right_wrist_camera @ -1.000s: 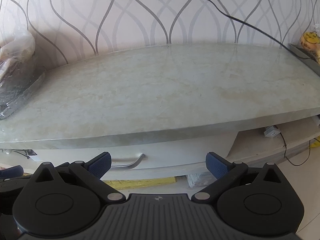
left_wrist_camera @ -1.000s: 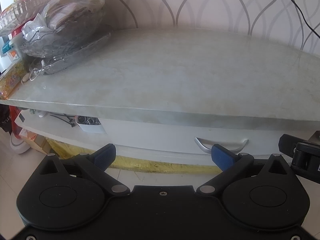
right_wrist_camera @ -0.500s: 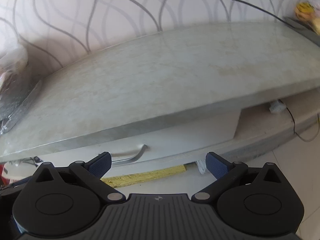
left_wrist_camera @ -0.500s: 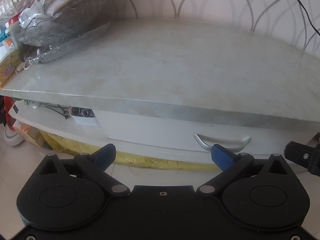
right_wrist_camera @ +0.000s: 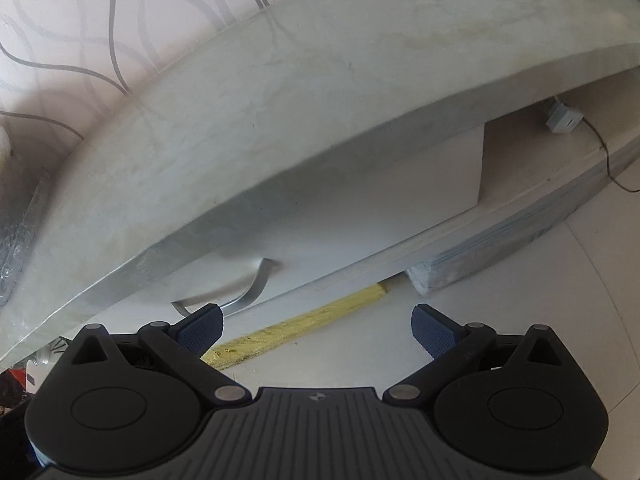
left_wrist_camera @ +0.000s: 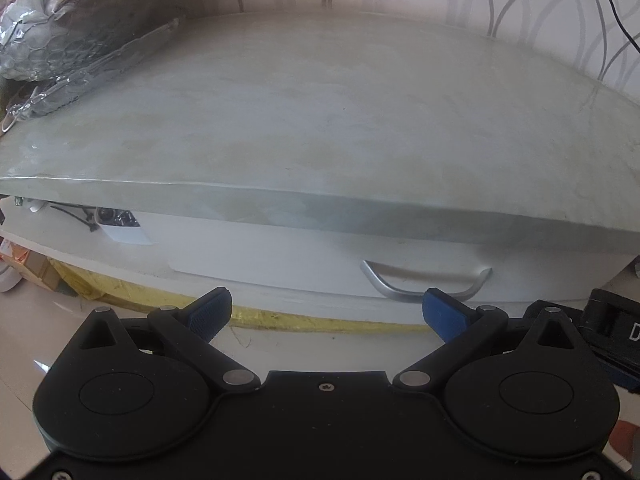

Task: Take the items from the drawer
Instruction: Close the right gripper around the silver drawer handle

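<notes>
the tabletop (left_wrist_camera: 320,112), a pale marble slab, fills the upper half of both views and overhangs the white drawer (left_wrist_camera: 280,256), which sits shut in the middle band of the left view. its metal handle (left_wrist_camera: 424,284) curves in the lower right of centre there, and at lower left in the right view (right_wrist_camera: 240,292). a crinkled bag (left_wrist_camera: 60,40) lies in the upper left.

the left gripper (left_wrist_camera: 324,312) is spread wide and holds nothing; its right pad sits just in front of the handle, not around it. the right gripper (right_wrist_camera: 316,328) is likewise wide apart and empty, tilted, its left pad near the handle's end.

risks, as i judge them: nothing inside can be reached until the drawer opens. a pad closing beside the bar rather than round it would slip off the smooth metal. both grippers crowd one handle and could knock together. a skewed pull from the tilted gripper may jam the drawer under the slab's lip.
</notes>
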### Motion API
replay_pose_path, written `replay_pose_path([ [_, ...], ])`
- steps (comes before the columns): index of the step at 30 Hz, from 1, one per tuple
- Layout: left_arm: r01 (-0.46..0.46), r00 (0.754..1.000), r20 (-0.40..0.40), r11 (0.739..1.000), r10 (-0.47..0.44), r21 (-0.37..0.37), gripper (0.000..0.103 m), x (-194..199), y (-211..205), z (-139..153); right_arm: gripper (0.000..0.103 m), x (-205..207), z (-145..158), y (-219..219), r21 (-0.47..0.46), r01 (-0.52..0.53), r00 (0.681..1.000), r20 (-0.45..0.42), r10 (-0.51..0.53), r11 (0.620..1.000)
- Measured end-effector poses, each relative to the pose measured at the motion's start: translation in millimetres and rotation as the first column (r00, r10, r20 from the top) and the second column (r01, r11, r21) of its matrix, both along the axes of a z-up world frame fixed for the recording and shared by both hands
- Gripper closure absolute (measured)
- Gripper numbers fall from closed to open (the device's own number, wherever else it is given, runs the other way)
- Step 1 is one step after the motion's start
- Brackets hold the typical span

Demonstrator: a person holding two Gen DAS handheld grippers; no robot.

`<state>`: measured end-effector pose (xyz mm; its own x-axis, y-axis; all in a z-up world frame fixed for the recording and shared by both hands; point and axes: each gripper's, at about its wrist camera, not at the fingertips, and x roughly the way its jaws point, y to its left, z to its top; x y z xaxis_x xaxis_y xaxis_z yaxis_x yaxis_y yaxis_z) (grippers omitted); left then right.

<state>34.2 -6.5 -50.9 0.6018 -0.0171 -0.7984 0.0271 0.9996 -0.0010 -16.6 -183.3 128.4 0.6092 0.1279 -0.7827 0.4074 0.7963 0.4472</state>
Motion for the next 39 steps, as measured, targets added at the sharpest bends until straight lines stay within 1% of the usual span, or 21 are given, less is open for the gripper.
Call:
replay_pose_path([
  [3, -0.008, 1.000, -0.004, 1.000, 0.008, 0.007, 0.000, 6, -1, -4, 0.000, 3, -4, -4, 0.026, 0.020, 1.000, -0.008, -0.019, 0.999],
  [7, -0.017, 1.000, -0.011, 1.000, 0.017, 0.002, 0.000, 13, -2, -9, 0.000, 5, -5, -7, 0.053, 0.041, 0.999, 0.016, -0.041, 0.998],
  [14, -0.014, 0.999, -0.030, 1.000, 0.014, 0.010, 0.000, 18, -7, -17, 0.000, 8, -11, -6, 0.055, 0.058, 0.996, 0.058, -0.061, 0.997],
  [20, -0.009, 0.999, -0.045, 1.000, 0.010, 0.019, 0.000, 23, -10, -24, 0.000, 20, -20, 0, 0.045, 0.020, 0.998, 0.050, -0.023, 0.999],
  [22, -0.008, 0.999, -0.052, 1.000, 0.009, 0.024, 0.000, 25, -11, -27, 0.000, 21, -22, 0, 0.033, 0.034, 0.999, 0.039, -0.035, 0.999],
  [25, -0.008, 0.999, -0.046, 1.000, 0.009, 0.023, 0.000, 27, -12, -29, 0.000, 27, -24, 0, -0.011, 0.039, 0.999, 0.017, -0.039, 0.999],
  [28, -0.011, 0.999, -0.041, 1.000, 0.013, 0.027, 0.000, 27, -12, -30, 0.000, 33, -29, -1, -0.014, 0.015, 1.000, -0.014, -0.015, 1.000],
  [31, -0.015, 0.999, -0.049, 1.000, 0.016, 0.011, 0.000, 28, -10, -32, 0.000, 35, -31, -5, -0.020, 0.050, 0.998, -0.042, -0.051, 0.999],
  [33, -0.018, 0.998, -0.055, 1.000, 0.018, 0.002, 0.000, 30, -8, -34, 0.000, 36, -31, -11, -0.006, 0.070, 0.997, -0.046, -0.070, 0.998],
  [35, -0.020, 0.998, -0.061, 1.000, 0.020, 0.003, 0.000, 32, -8, -37, 0.000, 38, -33, -17, 0.041, 0.091, 0.995, -0.045, -0.089, 0.995],
  [39, -0.021, 0.997, -0.070, 1.000, 0.021, -0.003, 0.000, 33, -7, -39, 0.000, 44, -36, -18, 0.062, 0.072, 0.996, -0.055, -0.069, 0.995],
])
